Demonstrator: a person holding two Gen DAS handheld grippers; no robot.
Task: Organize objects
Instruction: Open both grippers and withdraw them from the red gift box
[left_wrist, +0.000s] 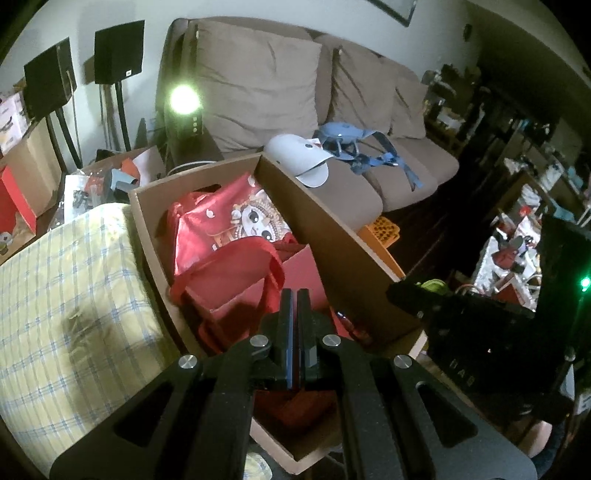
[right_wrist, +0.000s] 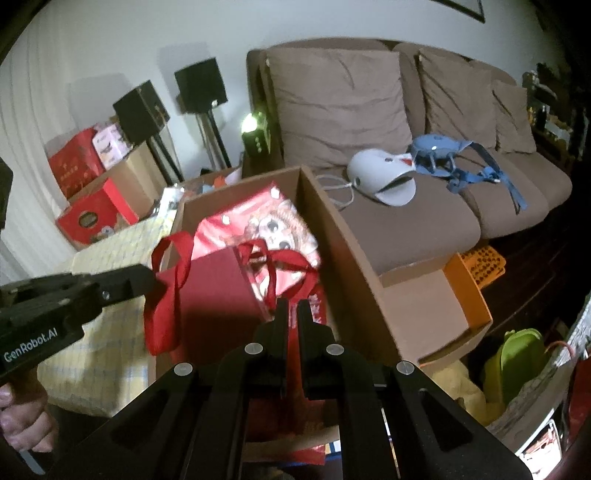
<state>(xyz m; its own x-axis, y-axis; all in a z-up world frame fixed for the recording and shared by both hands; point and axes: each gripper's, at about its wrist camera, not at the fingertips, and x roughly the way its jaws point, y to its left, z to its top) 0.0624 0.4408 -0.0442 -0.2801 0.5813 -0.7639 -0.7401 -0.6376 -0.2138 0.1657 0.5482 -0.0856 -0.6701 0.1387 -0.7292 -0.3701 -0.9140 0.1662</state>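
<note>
Both claws work a red bag (right_wrist: 218, 291) into the box (right_wrist: 354, 266): right claw (right_wrist: 292, 308) pinches its rim, steadying it; left claw (left_wrist: 294, 301) is closed, apparently empty.

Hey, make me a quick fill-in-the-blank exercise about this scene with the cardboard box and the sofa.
1. The red bag sits inside a cardboard ____.
2. The white cap lies on the ____.
3. The right gripper is shut on the bag's ____ fabric.
4. The cloth beside the box has a ____ pattern.

Missing words: box; sofa; red; checked
</note>
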